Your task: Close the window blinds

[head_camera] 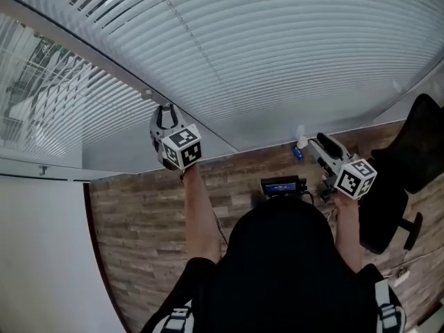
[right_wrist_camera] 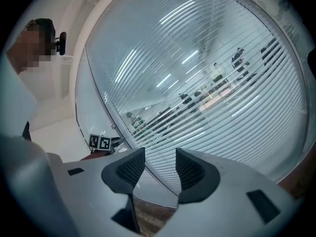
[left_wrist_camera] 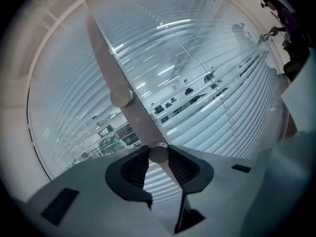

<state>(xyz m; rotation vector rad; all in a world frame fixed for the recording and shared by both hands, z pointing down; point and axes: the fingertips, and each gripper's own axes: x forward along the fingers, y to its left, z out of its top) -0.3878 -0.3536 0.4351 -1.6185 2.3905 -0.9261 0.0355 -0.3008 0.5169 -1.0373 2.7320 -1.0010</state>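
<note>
Slats of the window blinds [head_camera: 291, 40] fill the upper half of the head view. In both gripper views they stand part-open, with a lit room showing through the gaps, so the task is judged unfinished. Left gripper [head_camera: 164, 114], at centre left of the head view, is closed on a round knob [left_wrist_camera: 158, 153]. The knob is mounted on the grey frame post [left_wrist_camera: 103, 48] that runs diagonally between two blind panels. Both ribbed pads [left_wrist_camera: 134, 168] appear to touch the knob's sides, though the contact is partly shaded. A second knob [left_wrist_camera: 121, 97] sits higher on the same post, untouched. Right gripper [head_camera: 313, 141], at centre right, hangs apart from the blinds with jaws spread and nothing between them; only slats and a strip of wooden floor [right_wrist_camera: 148, 221] show beyond.

Step in hand, as judged: rotating the held knob to tip the slats shut. To do it well, centre the knob between the pads, line the gripper's axis up with the knob's own, and roll the wrist without pushing sideways on the post. Regrip when the wrist runs out of turn. Watch the gaps between slats, since the view through should vanish evenly. If the gaps widen, reverse the roll.
</note>
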